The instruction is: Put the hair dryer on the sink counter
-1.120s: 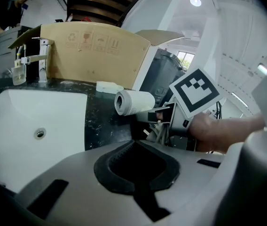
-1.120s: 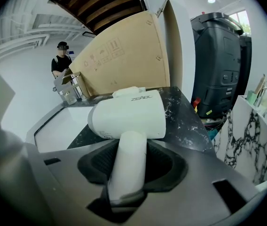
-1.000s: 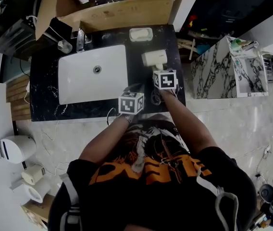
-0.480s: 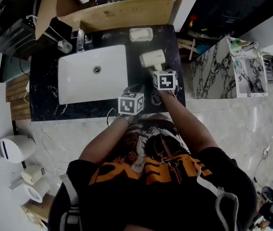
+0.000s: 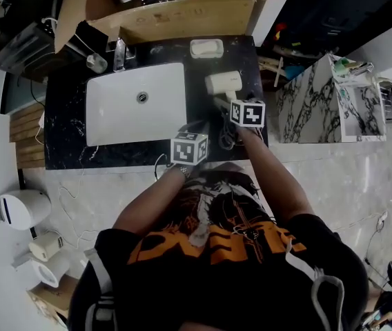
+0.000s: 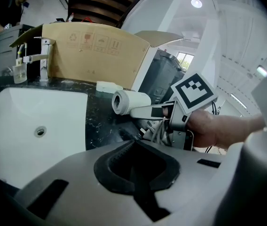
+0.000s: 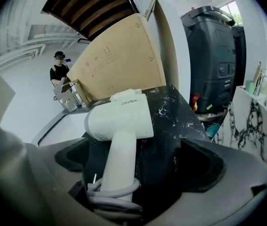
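The white hair dryer (image 5: 222, 83) lies on the black marble counter (image 5: 65, 126), right of the basin, its grey cord coiled at the handle's end (image 7: 112, 194). My right gripper (image 5: 228, 106) stands just behind it. Its jaws have just been opening and are now spread wide on either side of the handle (image 7: 119, 159) without pressing on it. In the right gripper view the dryer's body (image 7: 121, 117) fills the middle, between the open pads of my right gripper (image 7: 136, 167). My left gripper (image 5: 194, 127) hovers at the counter's front edge, shut and holding nothing. The left gripper view shows the dryer (image 6: 131, 102) beside the right gripper (image 6: 171, 114).
A white basin (image 5: 135, 105) takes up the counter's left, with a faucet (image 5: 119, 50) and a small cup (image 5: 96, 63) behind it. A white soap dish (image 5: 206, 47) sits behind the dryer. An open cardboard box (image 5: 182, 16) stands at the back, a marble cabinet (image 5: 327, 105) to the right.
The right gripper's marker cube has shifted slightly right, off the dryer's handle. The dryer stays lying on the counter. The left gripper has not moved.
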Tool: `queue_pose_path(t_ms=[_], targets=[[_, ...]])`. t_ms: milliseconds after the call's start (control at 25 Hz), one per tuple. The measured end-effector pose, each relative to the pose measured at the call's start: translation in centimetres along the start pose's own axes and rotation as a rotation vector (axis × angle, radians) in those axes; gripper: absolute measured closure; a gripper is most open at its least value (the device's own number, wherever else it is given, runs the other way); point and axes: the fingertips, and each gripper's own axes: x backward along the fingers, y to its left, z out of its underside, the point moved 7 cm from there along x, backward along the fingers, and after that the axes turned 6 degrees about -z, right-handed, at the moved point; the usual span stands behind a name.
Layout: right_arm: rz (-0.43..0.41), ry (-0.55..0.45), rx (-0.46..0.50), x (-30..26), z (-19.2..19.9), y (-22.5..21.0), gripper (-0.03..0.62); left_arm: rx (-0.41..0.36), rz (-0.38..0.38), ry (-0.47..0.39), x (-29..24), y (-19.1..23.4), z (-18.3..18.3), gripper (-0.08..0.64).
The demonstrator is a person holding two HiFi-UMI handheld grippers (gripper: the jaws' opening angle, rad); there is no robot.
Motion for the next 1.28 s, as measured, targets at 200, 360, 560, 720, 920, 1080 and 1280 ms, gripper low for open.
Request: queue_pose_path(t_ms=[200, 360, 560, 720, 920, 1080, 1280], targets=[[0.003, 0.003, 0.100, 0.8, -0.2, 0.2, 0.006, -0.007, -0.014, -0.009, 0.5, 0.3, 0.3, 0.538], [-0.013, -0.011, 0.179, 2.1, -0.1, 1.5, 0.006, -0.002, -0.031, -0.010, 0.9, 0.8, 0.7, 0.538], [-0.040, -0.012, 0.186, 4.2, 0.3, 3.0, 0.008, 0.005, -0.039, -0.024, 1.4, 1.0, 0.8, 0.537], [-0.049, -0.010, 0.161, 5.2, 0.0, 3.7, 0.008, 0.009, -0.041, -0.044, 1.9, 0.9, 0.3, 0.538], [-0.069, -0.052, 0.175, 7.3, -1.5, 5.3, 0.008, -0.007, -0.028, -0.119, 4.0, 0.3, -2.5, 0.538], [-0.130, -0.128, 0.208, 9.3, -2.9, 7.3, 0.010, -0.106, -0.036, -0.223, 6.5, -0.7, -5.2, 0.538], [-0.192, -0.241, 0.321, 11.5, -3.7, 9.6, 0.119, -0.247, -0.073, -0.363, 9.5, -2.3, -7.0, 0.538]])
